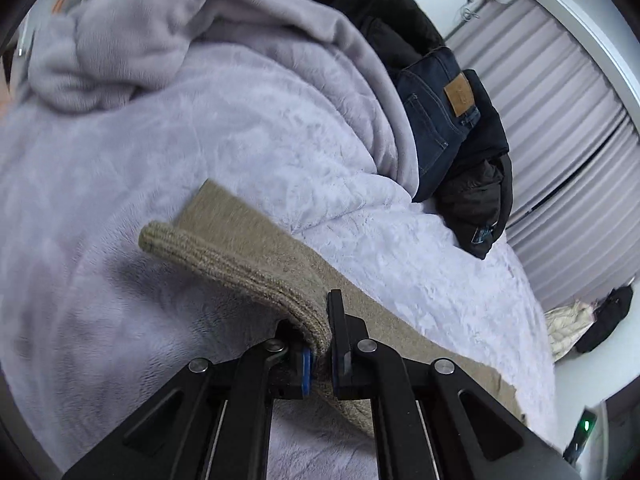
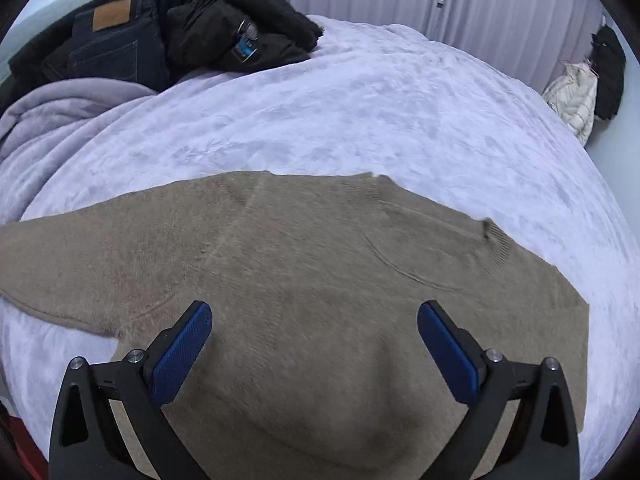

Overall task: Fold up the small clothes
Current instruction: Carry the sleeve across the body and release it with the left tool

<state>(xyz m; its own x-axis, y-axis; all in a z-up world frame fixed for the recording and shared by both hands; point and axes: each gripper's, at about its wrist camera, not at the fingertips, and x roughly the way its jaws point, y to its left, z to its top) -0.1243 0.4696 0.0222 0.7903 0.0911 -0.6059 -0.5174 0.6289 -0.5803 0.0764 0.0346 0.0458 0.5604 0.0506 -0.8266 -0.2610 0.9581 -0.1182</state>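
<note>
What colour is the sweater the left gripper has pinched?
Beige-tan knit sweater, with a ribbed cuff in the left gripper; seen best in the right wrist view.

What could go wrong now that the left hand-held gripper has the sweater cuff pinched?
1. The left hand-held gripper pinches only the ribbed cuff, which could slip out.
2. The right hand-held gripper hangs open above the sweater, so pulling may drag it across the soft blanket.

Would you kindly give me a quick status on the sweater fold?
Left gripper shut on sweater cuff. Right gripper open above sweater body. Sweater flat on blanket. Jeans and dark jacket clear at far edge.
</note>
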